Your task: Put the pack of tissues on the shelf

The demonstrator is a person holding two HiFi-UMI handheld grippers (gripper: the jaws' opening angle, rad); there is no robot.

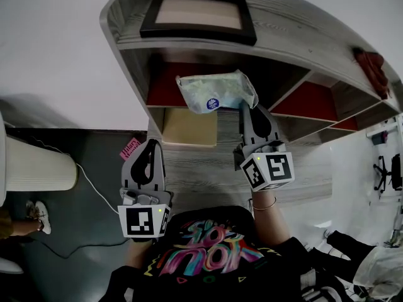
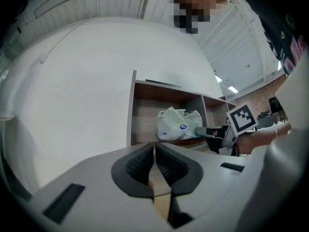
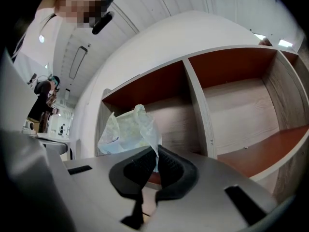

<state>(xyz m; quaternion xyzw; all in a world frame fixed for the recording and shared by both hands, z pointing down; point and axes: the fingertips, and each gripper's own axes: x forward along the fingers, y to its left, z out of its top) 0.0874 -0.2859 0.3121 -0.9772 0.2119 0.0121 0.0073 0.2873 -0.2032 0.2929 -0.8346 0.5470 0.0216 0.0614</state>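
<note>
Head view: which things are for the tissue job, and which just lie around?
For the job: crinkly pale plastic pack of tissues, grey wooden shelf, right gripper pinching the pack.
Lying about: black picture frame, flat tan cardboard, white round bin.

left hand-held gripper (image 1: 153,143) closed, right one (image 1: 246,107) clamped

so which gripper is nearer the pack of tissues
Right. The right gripper is shut on the pack of tissues at the shelf opening. The left gripper, shut and empty, sits lower in the head view, apart from the pack.
</note>
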